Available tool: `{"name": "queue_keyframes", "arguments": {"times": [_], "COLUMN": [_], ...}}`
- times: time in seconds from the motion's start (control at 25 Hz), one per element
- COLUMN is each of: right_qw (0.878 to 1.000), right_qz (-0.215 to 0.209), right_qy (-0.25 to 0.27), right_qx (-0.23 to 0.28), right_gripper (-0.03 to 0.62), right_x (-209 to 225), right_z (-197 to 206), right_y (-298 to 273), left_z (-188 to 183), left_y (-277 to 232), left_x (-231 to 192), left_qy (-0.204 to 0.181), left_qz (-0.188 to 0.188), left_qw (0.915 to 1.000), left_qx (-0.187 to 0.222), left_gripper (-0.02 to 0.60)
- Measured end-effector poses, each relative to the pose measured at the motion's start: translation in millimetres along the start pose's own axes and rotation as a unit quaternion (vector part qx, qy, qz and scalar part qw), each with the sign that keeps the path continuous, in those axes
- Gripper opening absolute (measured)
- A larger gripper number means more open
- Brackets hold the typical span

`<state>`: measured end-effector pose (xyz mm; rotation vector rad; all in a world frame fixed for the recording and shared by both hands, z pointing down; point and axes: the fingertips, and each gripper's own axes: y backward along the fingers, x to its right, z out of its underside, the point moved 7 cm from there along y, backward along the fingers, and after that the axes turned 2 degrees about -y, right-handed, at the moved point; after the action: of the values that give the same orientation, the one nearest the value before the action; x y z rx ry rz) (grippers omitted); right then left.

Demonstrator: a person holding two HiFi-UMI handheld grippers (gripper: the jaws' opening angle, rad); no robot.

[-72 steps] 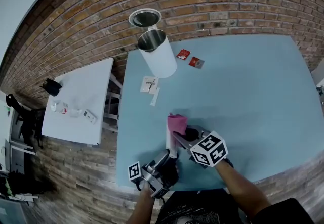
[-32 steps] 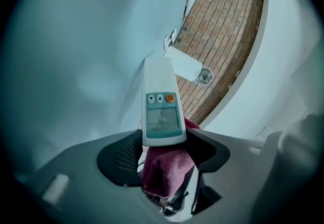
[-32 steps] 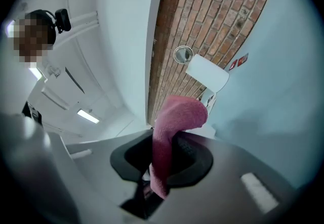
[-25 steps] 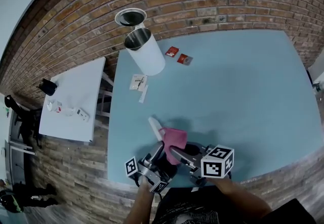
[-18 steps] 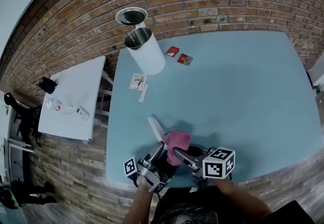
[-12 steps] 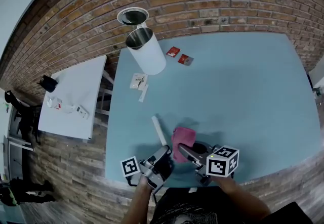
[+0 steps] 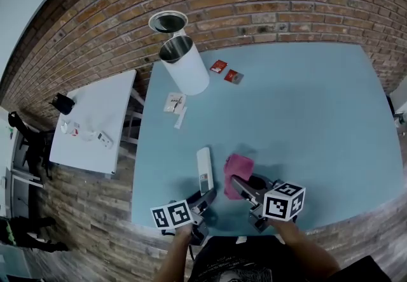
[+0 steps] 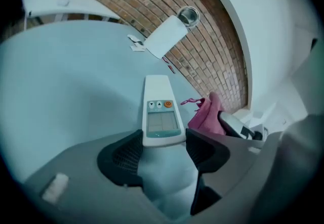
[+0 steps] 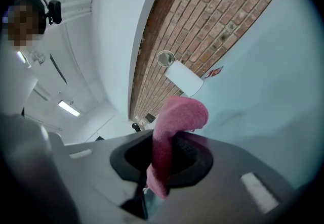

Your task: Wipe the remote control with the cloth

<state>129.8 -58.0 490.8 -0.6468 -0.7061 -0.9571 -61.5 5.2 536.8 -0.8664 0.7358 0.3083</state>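
left gripper (image 8: 162, 148): jaws spread, not clamping, near end of remote control (image 8: 161, 112) sits right at the tips | right gripper (image 9: 163, 156): jaws pinching pink cloth (image 9: 174, 127), cloth flops over tips | remote control flat on blue table (image 7: 305, 115), buttons up, near front edge | cloth just right of the remote, apart from it

Pink cloth (image 7: 238, 169) — white remote (image 7: 203, 171), one button (image 8: 168, 103) seemingly orange — pale blue table (image 7: 305, 102).
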Motion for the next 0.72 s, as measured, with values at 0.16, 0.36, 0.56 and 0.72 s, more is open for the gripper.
{"name": "queue_keyframes", "arguments": {"times": [0.16, 0.36, 0.56, 0.72], "right_qw": [1.0, 1.0, 1.0, 1.0], "right_qz": [0.001, 0.002, 0.002, 0.003], "right_qy": [0.003, 0.004, 0.002, -0.001], "right_qx": [-0.004, -0.009, -0.012, -0.015], "right_gripper": [0.066, 0.066, 0.066, 0.066], "right_x": [1, 3, 5, 2], "right_z": [1, 1, 2, 5], "right_y": [4, 8, 12, 15], "left_z": [-2, -2, 3, 2], "left_y": [-1, -5, -11, -10], "left_x": [5, 14, 16, 19], "left_qy": [-0.123, -0.209, -0.27, -0.302], "left_qz": [-0.094, -0.165, -0.198, -0.216], "left_qw": [0.9876, 0.9624, 0.9393, 0.926], "left_qx": [-0.029, -0.055, -0.073, -0.071], "left_gripper": [0.256, 0.256, 0.255, 0.265]}}
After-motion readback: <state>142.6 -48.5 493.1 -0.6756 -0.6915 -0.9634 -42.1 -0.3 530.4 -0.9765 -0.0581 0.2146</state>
